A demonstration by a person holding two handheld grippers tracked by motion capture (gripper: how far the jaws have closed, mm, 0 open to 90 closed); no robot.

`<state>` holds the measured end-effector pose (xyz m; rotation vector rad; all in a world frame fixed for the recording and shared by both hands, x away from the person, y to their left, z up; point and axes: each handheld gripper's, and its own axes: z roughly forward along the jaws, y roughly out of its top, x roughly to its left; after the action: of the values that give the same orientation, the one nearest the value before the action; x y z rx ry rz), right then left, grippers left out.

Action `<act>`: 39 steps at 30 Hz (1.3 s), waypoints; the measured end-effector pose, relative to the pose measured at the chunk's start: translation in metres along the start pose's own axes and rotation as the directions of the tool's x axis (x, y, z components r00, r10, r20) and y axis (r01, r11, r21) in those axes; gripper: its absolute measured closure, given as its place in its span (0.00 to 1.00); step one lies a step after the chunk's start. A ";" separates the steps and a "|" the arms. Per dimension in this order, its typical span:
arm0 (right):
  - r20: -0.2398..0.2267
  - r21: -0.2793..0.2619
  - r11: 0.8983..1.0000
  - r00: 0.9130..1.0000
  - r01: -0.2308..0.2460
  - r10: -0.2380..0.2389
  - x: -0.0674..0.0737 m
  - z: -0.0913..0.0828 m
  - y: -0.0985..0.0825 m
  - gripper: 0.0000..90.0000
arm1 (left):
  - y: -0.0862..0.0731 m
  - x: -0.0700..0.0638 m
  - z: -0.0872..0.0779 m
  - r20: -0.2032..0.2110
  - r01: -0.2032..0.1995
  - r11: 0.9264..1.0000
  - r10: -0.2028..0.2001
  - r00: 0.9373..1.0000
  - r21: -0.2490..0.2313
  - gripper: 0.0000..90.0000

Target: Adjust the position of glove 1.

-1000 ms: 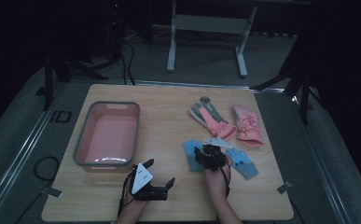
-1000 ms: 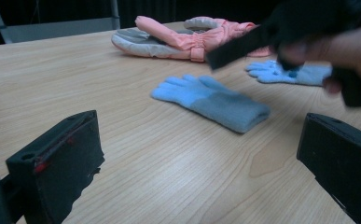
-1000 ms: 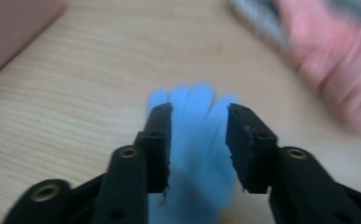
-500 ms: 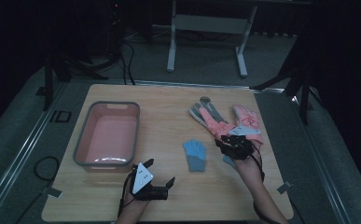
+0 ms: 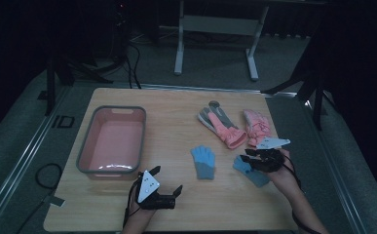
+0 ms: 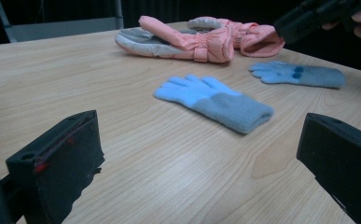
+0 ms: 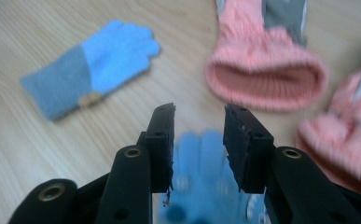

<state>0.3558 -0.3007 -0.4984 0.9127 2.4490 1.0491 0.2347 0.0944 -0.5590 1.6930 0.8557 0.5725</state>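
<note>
Hovering over blue knit glove (image 7: 201,186) lying flat on bench (image 5: 176,117), just below pink ski gloves (image 5: 232,127): right claw (image 7: 198,140) part-open, empty. Left claw (image 5: 164,187) wide apart, idle. Probably soft, light, limp; best pinched at cuff.

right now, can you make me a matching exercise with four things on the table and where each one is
Things:
1. bin
2. pink gloves
3. left tongs
4. right tongs

Places:
A. over a blue glove
B. far right part of the table
C. near edge, open, on nothing
D. left side of the table

Pairs: 1-D, 2-B, 3-C, 4-A
</note>
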 end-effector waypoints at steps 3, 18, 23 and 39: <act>-0.004 0.010 0.999 0.999 -0.034 0.034 -0.005 0.000 -0.014 0.70 | 0.000 -0.001 0.000 -0.004 -0.006 1.000 0.006 1.000 0.002 0.00; 0.026 -0.018 0.995 0.995 -0.095 0.096 -0.004 0.022 -0.056 0.83 | 0.000 -0.001 0.000 -0.007 -0.009 1.000 0.009 1.000 0.002 0.00; 0.041 -0.022 0.994 0.993 -0.111 0.112 0.001 0.023 -0.055 0.95 | 0.000 -0.001 0.001 -0.006 -0.008 1.000 0.009 1.000 0.004 0.00; 0.368 -0.191 0.903 0.825 -0.385 0.429 0.032 -0.038 -0.015 0.98 | 0.000 -0.002 0.000 -0.012 -0.011 1.000 0.011 1.000 0.002 0.00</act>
<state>0.3063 -0.3070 -0.4849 1.4954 1.8783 0.9871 0.2338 0.0928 -0.5590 1.6988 0.8562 0.5900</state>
